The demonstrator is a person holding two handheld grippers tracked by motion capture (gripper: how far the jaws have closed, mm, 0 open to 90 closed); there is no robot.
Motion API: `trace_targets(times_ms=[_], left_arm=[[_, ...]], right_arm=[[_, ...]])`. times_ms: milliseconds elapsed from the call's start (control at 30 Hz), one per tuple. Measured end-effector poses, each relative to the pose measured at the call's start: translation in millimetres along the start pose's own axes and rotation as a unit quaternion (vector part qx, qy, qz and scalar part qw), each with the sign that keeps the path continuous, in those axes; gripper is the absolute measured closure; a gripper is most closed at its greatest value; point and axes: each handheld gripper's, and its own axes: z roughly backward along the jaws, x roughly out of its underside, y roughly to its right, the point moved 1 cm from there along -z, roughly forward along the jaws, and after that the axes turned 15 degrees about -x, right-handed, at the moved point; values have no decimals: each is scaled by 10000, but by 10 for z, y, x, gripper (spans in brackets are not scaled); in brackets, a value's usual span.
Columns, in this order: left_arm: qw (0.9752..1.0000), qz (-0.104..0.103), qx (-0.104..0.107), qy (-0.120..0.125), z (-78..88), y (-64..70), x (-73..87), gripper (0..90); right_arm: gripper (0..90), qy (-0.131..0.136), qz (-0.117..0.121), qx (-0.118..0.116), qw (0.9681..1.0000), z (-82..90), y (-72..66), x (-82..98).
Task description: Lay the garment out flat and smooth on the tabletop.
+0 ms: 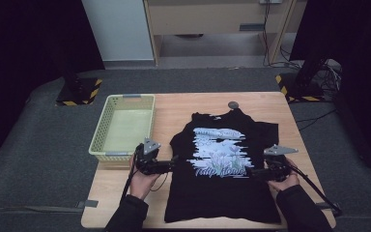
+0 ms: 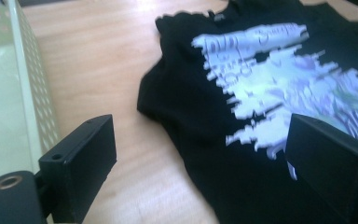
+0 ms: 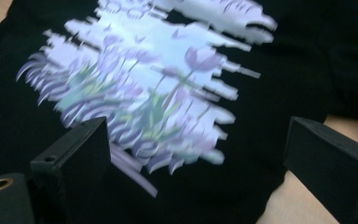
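Note:
A black T-shirt (image 1: 222, 193) with a pale blue and purple tulip print lies flat, print up, on the wooden table (image 1: 178, 108), collar toward the far edge. My left gripper (image 1: 174, 162) hovers at the shirt's left side seam, pointing right, jaws open with nothing between them. In the left gripper view the left gripper (image 2: 205, 158) frames the T-shirt (image 2: 191, 116) and bare wood. My right gripper (image 1: 249, 173) is over the shirt's right side, pointing left, also open. In the right gripper view the right gripper (image 3: 200, 158) spans the print on the T-shirt (image 3: 284, 93).
A pale yellow-green plastic basket (image 1: 101, 140) stands empty at the table's left, close behind my left hand; its perforated wall (image 2: 39, 98) shows in the left gripper view. A small round grey disc (image 1: 233, 104) lies just beyond the collar. Dark padded floor surrounds the table.

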Motion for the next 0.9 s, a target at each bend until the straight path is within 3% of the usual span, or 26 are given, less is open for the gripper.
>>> trace_targets(times_ms=[167,267,467,900], left_arm=[[9999,-32,-93,102,-75,21,-176,84],[9998,-58,-162,122,-151,40,-281,81],[9995,-163,-246,71,-328,91,-456,97],[9992,-211,-338,21,-673,131,-742,128]], right_arm=[[54,-276,137,-57,9995,62,-71,158],[50,-360,102,-127,9992,94,-94,247],[30,-808,319,-225,9960,62,-201,365],[19,-1322,518,-172,9897,-22,-262,478]])
